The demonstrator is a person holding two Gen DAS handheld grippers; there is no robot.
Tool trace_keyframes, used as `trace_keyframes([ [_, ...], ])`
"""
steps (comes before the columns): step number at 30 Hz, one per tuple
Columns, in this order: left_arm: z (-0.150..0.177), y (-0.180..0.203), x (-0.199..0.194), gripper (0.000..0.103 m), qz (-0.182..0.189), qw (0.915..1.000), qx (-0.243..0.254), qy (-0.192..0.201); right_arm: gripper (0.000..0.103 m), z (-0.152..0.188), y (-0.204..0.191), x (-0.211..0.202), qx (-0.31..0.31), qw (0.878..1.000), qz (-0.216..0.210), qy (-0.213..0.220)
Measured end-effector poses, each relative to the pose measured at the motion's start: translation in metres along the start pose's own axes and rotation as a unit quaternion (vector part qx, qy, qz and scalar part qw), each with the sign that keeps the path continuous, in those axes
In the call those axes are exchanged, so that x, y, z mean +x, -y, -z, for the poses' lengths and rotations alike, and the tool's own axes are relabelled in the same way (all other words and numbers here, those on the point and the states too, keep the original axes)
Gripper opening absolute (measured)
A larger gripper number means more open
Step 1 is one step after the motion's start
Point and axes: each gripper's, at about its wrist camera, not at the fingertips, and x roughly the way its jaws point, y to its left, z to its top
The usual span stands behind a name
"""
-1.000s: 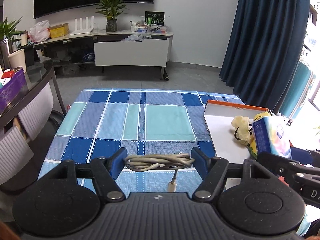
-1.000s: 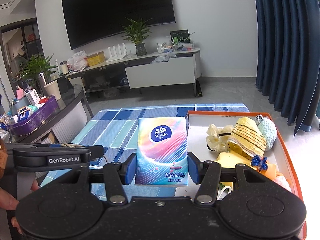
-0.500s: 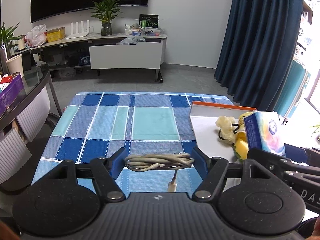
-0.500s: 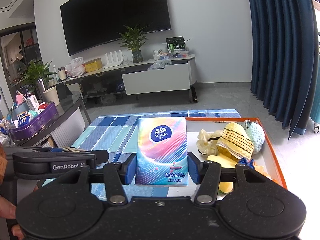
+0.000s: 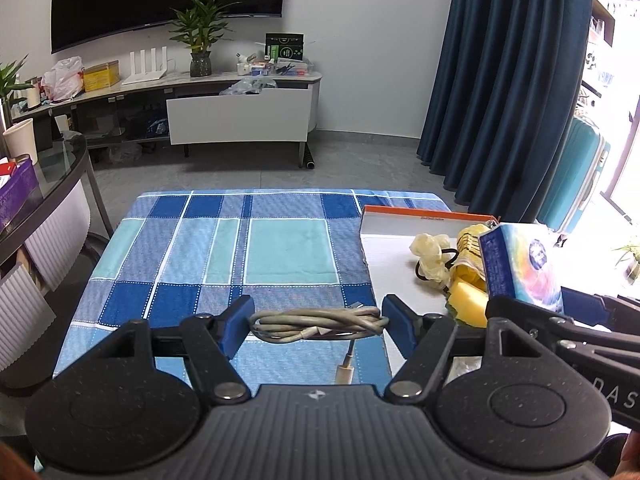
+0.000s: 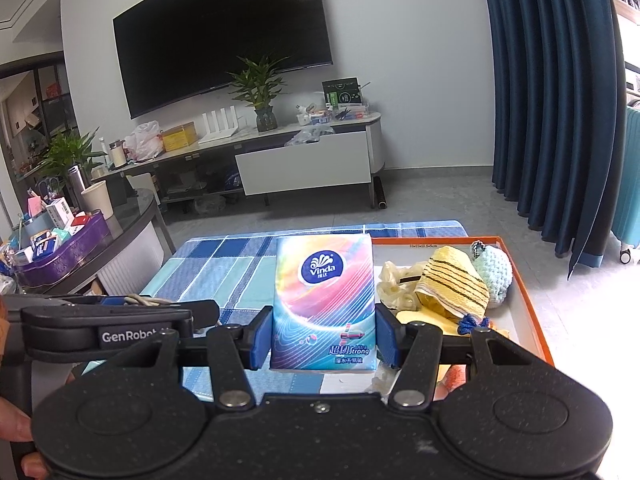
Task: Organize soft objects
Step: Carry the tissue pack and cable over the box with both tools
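Both grippers have lifted; left gripper (image 5: 318, 322) is pinching cable (image 5: 316, 322) crosswise at lower centre, right gripper (image 6: 322, 338) is clamping tissue pack (image 6: 324, 300) lengthwise, pointing forward.

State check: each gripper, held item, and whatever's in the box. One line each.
left gripper: shut on coiled cable, above the tablecloth
coiled cable: bundled, held across the jaws, plug end hanging down
right gripper: shut on tissue pack
tissue pack: sealed, held upright, at the box's left edge
orange-rimmed box: open, on the tablecloth, partly filled
striped yellow cloth: crumpled, in the box
cream scrunchie: in the box, beside the cloth
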Motion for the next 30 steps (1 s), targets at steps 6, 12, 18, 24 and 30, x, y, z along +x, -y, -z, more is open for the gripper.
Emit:
trace_keyframes([
  [6, -0.001, 0.005, 0.001, 0.071, 0.005, 1.0, 0.002, -0.001, 0.063, 0.0, 0.003, -0.002, 0.001, 1.0, 0.003, 0.001],
  [12, -0.001, 0.011, 0.001, 0.071, 0.009, 0.9999, 0.007, -0.001, 0.063, -0.002, 0.01, -0.004, 0.004, 1.0, 0.008, 0.003],
  [18, -0.001, 0.016, 0.002, 0.071, 0.014, 0.9999, 0.01, -0.001, 0.063, -0.002, 0.013, -0.005, 0.005, 1.0, 0.013, 0.003],
  [24, -0.002, 0.02, 0.004, 0.071, 0.019, 0.9998, 0.012, -0.003, 0.063, -0.002, 0.016, -0.005, 0.008, 1.0, 0.016, 0.004],
  [30, -0.003, 0.027, 0.006, 0.071, 0.023, 0.9996, 0.017, -0.001, 0.063, -0.002, 0.018, -0.007, 0.011, 1.0, 0.02, 0.006],
])
